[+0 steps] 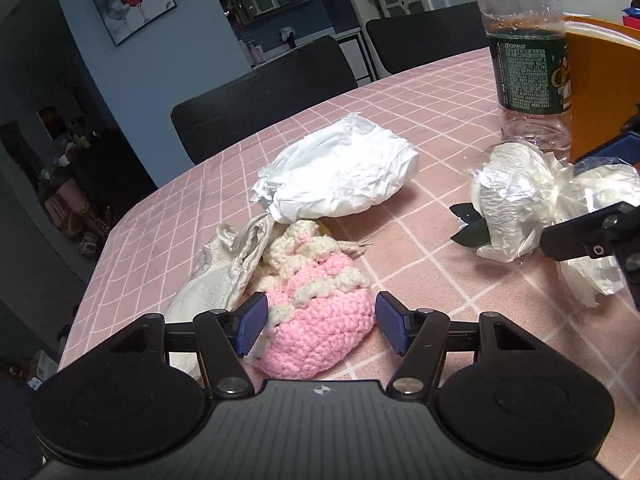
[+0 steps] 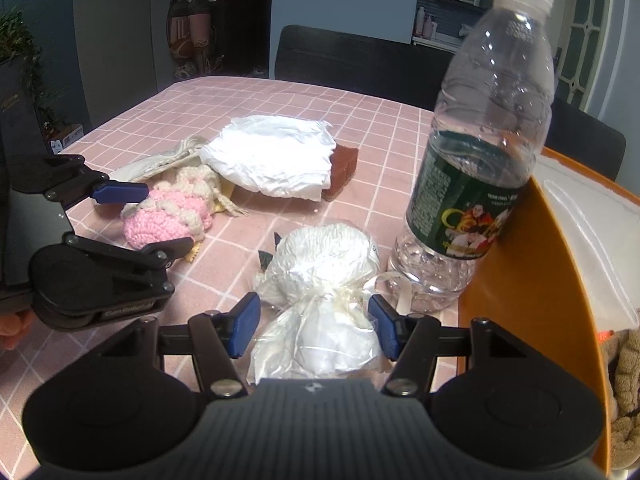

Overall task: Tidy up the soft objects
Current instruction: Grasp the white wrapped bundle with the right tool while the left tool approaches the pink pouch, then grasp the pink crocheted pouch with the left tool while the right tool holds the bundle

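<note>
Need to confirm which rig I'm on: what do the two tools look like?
Both the left tool and right tool match: matte black ribbed bodies, round black side housings, black linkage arms with silver pivot screws, and ribbed blue pads. No cables or sleeves are visible.

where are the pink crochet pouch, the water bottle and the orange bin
pink crochet pouch (image 1: pixel 320 332), left wrist view, on its pink knitted body between the jaws
water bottle (image 2: pixel 496 92), right wrist view, on its clear upper body
orange bin (image 2: pixel 532 280), right wrist view, on its orange outer wall
</note>
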A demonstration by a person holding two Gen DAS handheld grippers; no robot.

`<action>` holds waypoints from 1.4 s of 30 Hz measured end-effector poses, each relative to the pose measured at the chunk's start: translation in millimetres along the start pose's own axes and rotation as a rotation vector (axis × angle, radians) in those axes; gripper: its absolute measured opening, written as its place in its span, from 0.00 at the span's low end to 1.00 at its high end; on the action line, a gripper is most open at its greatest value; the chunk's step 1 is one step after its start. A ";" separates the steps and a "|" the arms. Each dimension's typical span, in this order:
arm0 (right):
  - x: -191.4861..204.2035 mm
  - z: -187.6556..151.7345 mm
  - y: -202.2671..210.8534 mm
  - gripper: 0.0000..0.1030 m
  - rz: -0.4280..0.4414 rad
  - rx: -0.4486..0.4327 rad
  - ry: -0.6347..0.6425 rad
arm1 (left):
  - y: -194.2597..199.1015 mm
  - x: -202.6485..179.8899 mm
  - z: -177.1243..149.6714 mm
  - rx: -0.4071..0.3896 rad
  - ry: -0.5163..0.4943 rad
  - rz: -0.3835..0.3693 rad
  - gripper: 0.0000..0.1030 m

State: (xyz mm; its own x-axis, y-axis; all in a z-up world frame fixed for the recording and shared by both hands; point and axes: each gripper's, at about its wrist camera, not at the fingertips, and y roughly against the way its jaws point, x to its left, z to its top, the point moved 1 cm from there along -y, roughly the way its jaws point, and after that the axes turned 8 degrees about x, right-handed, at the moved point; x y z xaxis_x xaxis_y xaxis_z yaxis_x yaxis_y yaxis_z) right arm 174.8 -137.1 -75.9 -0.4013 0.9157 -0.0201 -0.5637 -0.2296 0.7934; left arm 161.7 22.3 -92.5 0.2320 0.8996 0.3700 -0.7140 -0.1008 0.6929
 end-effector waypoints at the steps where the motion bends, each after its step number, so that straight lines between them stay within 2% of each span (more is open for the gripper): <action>1: -0.8 -0.6 -0.4 0.55 0.000 0.002 -0.004 | 0.0 0.0 -0.8 -0.001 0.002 0.000 0.70; 2: -1.6 -1.3 -0.3 0.54 -0.001 0.001 -0.006 | 0.1 0.4 -1.4 -0.004 0.005 -0.004 0.64; 3: -2.4 -1.7 -0.1 0.52 0.001 -0.002 -0.011 | 1.3 1.8 -2.0 -0.009 0.019 -0.011 0.63; 5: -4.5 -2.4 1.0 0.49 0.008 -0.007 -0.024 | 4.3 5.6 -2.8 -0.018 0.047 -0.018 0.45; 6: -5.3 -2.9 1.9 0.46 0.010 -0.011 -0.028 | 6.5 8.2 -3.0 -0.024 0.060 -0.022 0.41; 7: -5.7 -3.7 2.3 0.44 0.015 -0.014 -0.030 | 8.7 11.1 -2.1 -0.034 0.075 -0.040 0.25; 11: -6.8 -5.6 3.6 0.39 0.022 -0.021 -0.032 | 20.6 14.5 -1.2 -0.043 0.098 -0.040 0.13; 19: -4.9 -14.5 32.6 0.36 0.025 -0.079 -0.044 | 79.8 2.7 -14.3 -0.113 0.102 -0.104 0.10; 26: 4.0 -32.3 54.6 0.36 0.054 -0.087 -0.047 | 125.2 -17.7 -38.1 -0.109 0.093 -0.228 0.10; 31: 6.3 -49.7 56.8 0.36 0.066 -0.050 -0.074 | 130.4 -25.7 -52.4 -0.047 0.103 -0.302 0.11; 36: 4.4 -60.8 54.5 0.38 0.081 -0.023 -0.094 | 124.7 -26.8 -56.4 -0.009 0.128 -0.314 0.26; 37: 3.5 -60.8 54.5 0.38 0.084 -0.017 -0.097 | 123.6 -25.8 -57.0 -0.001 0.139 -0.321 0.31; 39: 1.4 -60.2 55.2 0.38 0.085 -0.001 -0.100 | 122.7 -24.5 -57.1 0.012 0.147 -0.326 0.50; 40: 0.6 -59.8 55.2 0.41 0.087 0.010 -0.097 | 123.0 -23.3 -56.7 0.006 0.152 -0.322 0.63; 41: -0.7 -58.4 55.2 0.42 0.089 0.022 -0.095 | 123.0 -20.9 -55.9 0.001 0.159 -0.316 0.70; 42: -2.1 -56.6 55.3 0.44 0.091 0.035 -0.092 | 122.9 -17.6 -54.6 -0.001 0.175 -0.309 0.72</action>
State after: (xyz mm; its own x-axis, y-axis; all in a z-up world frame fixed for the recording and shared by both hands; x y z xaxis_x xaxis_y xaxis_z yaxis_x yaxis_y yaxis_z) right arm 103.6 -170.5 -66.4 -0.3809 0.9183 0.1076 -0.5020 -0.3031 0.8100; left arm 33.8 17.3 -47.7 0.3208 0.9466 0.0316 -0.6282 0.1877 0.7550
